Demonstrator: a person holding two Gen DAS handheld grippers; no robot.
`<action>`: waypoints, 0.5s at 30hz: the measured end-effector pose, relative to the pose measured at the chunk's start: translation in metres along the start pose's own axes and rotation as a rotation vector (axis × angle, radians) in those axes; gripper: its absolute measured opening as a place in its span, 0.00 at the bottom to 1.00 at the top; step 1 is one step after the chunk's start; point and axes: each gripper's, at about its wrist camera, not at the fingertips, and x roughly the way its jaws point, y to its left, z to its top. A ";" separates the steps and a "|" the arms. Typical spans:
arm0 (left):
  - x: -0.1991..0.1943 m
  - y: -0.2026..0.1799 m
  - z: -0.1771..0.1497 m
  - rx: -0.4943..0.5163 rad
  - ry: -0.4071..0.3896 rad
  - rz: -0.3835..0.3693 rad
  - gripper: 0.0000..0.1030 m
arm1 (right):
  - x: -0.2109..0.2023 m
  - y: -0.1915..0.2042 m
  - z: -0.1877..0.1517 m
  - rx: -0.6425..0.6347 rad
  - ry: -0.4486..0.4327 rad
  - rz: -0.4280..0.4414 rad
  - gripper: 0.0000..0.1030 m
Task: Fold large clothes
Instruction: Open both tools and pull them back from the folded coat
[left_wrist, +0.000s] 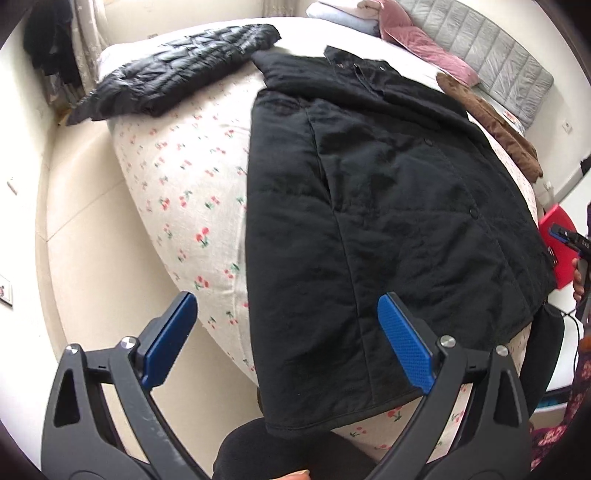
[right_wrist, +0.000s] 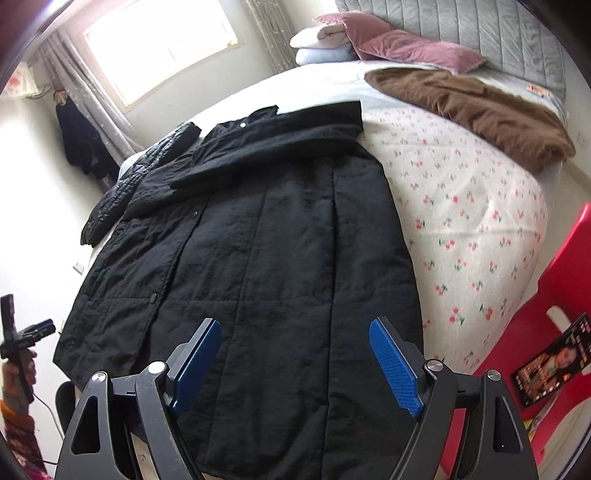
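Note:
A long black quilted coat (left_wrist: 388, 206) lies flat along the bed, hem toward me, with its sleeves folded across the chest; it also shows in the right wrist view (right_wrist: 266, 251). My left gripper (left_wrist: 288, 332) is open and empty, above the coat's left hem corner. My right gripper (right_wrist: 295, 354) is open and empty, above the hem on the coat's right half. The other hand-held gripper (right_wrist: 22, 332) shows at the left edge of the right wrist view.
The bed has a cherry-print sheet (right_wrist: 472, 221). A black puffer jacket (left_wrist: 177, 74) lies at the far left, a brown garment (right_wrist: 480, 107) at the far right, pink pillows (right_wrist: 413, 48) by the grey headboard. A red chair (right_wrist: 554, 295) stands at the bed's right.

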 end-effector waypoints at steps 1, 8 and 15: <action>0.005 0.000 -0.001 0.014 0.013 -0.007 0.95 | 0.003 -0.002 -0.002 -0.002 0.010 0.008 0.81; 0.022 0.005 -0.003 0.045 0.029 -0.111 0.95 | 0.017 -0.005 -0.011 -0.067 0.042 0.039 0.81; 0.031 0.019 -0.005 -0.012 0.031 -0.200 0.95 | 0.020 -0.016 -0.018 -0.071 0.018 0.031 0.81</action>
